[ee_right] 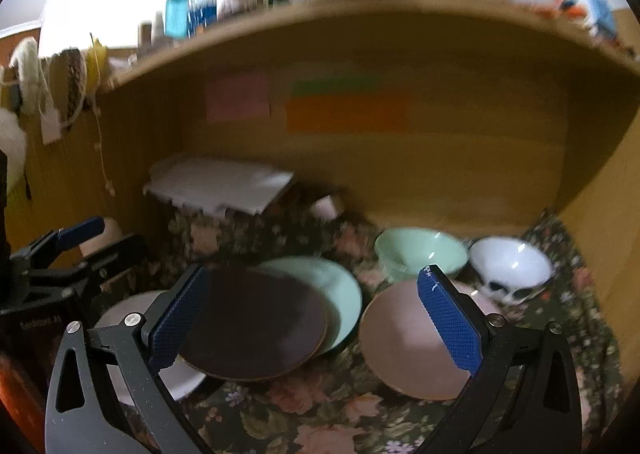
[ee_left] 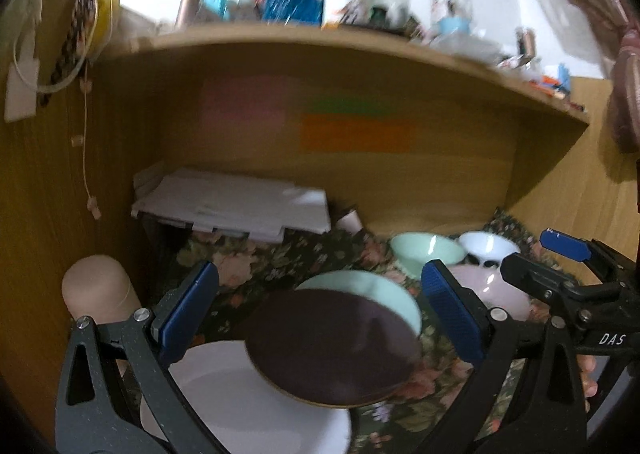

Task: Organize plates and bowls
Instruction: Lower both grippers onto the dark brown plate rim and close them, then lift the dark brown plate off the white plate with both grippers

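A dark brown plate [ee_left: 332,346] [ee_right: 256,326] rests across a white plate [ee_left: 248,406] [ee_right: 132,310] and a mint green plate [ee_left: 384,290] [ee_right: 336,286] on the floral cloth. To the right lies a pink plate [ee_right: 404,342] [ee_left: 496,286]. Behind it stand a mint bowl [ee_right: 420,250] [ee_left: 426,250] and a white bowl [ee_right: 512,266] [ee_left: 488,246]. My left gripper [ee_left: 320,310] is open above the brown plate, holding nothing. My right gripper [ee_right: 316,318] is open too, its left finger over the brown plate and its right finger over the pink plate.
The floral cloth [ee_right: 312,406] covers a desk inside a wooden alcove with a cluttered shelf [ee_left: 320,37] overhead. A stack of white papers [ee_left: 240,205] sits at the back left. A beige bottle [ee_left: 100,290] stands by the left wall.
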A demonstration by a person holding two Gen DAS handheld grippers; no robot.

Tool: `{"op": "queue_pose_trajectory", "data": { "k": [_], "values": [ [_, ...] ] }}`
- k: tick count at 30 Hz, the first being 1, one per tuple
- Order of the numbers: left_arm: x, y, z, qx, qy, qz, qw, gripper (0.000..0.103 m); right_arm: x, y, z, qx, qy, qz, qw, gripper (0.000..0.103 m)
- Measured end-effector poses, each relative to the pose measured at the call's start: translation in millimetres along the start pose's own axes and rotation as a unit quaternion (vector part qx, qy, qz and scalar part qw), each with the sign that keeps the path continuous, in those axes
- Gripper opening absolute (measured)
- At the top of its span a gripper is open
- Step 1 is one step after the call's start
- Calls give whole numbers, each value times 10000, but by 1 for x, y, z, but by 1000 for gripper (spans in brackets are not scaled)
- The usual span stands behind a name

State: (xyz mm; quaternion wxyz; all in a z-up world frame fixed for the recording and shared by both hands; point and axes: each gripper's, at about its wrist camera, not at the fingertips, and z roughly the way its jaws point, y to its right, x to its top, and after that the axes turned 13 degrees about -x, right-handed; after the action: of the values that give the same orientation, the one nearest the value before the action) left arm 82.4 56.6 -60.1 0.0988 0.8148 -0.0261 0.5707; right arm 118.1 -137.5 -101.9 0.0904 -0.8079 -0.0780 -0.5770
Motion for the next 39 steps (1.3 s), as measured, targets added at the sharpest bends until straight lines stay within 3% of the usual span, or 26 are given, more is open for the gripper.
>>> {"op": "queue_pose_trajectory", "data": {
  "k": [5,8,19,26,31,36,39],
  "values": [
    [-9,-29,22,-31,-472,-187,9987,102,-8,-10,28,104,-435,-90,9990,103],
    [-12,-44,33,43,-708,-304,9970,90,-10,-17,44,186,-700,-192,9972,100],
    [-31,-90,78,-24,-1571,-905,9834,58,-23,-35,94,252,-1487,-653,9864,57],
    [-49,-103,91,-204,-1955,-1205,9731,40,-27,-38,134,146,-2097,-909,9734,41],
    [-49,-107,92,-326,-2090,-1284,9689,38,-26,-39,155,57,-2391,-1080,9649,37],
    [-54,-109,97,-395,-2446,-1374,9590,33,-27,-38,171,21,-2661,-1093,9577,27],
    [-57,-112,100,-446,-2668,-1500,9510,31,-26,-37,175,-58,-2692,-1089,9569,26]
  ]
}}
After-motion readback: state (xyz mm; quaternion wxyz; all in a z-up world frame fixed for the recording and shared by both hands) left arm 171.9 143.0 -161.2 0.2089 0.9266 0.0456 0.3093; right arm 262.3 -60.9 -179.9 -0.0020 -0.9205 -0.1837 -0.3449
